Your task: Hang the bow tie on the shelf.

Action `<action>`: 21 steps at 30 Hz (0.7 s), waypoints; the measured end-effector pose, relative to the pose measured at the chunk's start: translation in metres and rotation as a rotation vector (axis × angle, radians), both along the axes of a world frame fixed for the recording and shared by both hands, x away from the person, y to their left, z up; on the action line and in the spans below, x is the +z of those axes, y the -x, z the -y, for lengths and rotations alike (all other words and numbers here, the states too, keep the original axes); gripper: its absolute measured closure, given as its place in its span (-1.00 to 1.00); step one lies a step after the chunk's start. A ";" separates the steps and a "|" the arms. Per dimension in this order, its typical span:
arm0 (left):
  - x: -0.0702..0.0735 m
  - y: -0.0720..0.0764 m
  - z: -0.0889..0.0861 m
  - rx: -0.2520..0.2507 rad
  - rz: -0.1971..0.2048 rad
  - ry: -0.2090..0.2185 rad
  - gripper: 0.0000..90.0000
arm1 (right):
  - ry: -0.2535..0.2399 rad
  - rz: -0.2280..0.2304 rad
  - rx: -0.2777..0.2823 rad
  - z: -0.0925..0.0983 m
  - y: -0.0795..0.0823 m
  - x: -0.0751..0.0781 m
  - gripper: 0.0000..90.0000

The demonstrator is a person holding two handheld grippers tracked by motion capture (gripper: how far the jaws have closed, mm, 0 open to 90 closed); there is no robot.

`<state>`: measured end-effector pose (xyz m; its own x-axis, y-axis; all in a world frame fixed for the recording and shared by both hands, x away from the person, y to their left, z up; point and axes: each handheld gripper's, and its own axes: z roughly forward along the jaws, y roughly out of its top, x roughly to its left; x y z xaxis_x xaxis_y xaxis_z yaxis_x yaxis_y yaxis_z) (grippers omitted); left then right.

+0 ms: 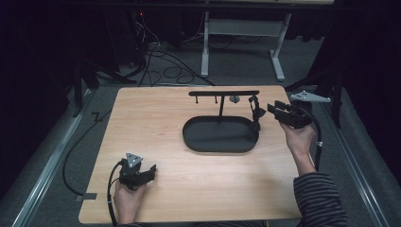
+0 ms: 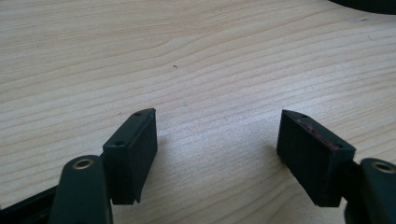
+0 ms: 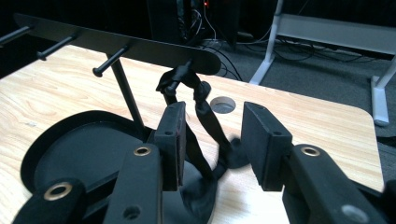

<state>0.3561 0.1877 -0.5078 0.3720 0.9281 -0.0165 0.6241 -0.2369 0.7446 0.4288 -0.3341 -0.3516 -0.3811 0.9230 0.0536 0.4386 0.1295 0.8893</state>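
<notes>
Hanging from the end peg of the rack [image 3: 116,44], black strap [image 3: 205,121] looks light and floppy—grab near its top loop; right gripper [image 3: 212,137] jaws half-open around it, left gripper [image 2: 217,149] open, empty.

Dim room, dark beyond the table [image 1: 142,142]; wood top moderately lit from above. Soft short shadows beneath the left gripper [image 2: 217,154] pads. Low resolution and mild softness in the high view. Near jaw parts slightly blurred in the right gripper view; background dark, noisy.
</notes>
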 end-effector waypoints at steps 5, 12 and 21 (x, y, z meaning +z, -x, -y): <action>0.000 0.000 0.000 0.000 0.000 0.000 -0.35 | -0.011 0.002 0.000 0.007 0.007 0.002 0.30; 0.000 0.000 0.000 -0.001 -0.001 0.000 -0.35 | -0.067 0.022 0.002 0.016 0.021 0.007 0.14; 0.000 0.000 0.000 -0.001 0.000 0.000 -0.35 | -0.068 0.019 0.000 0.021 0.034 0.003 0.10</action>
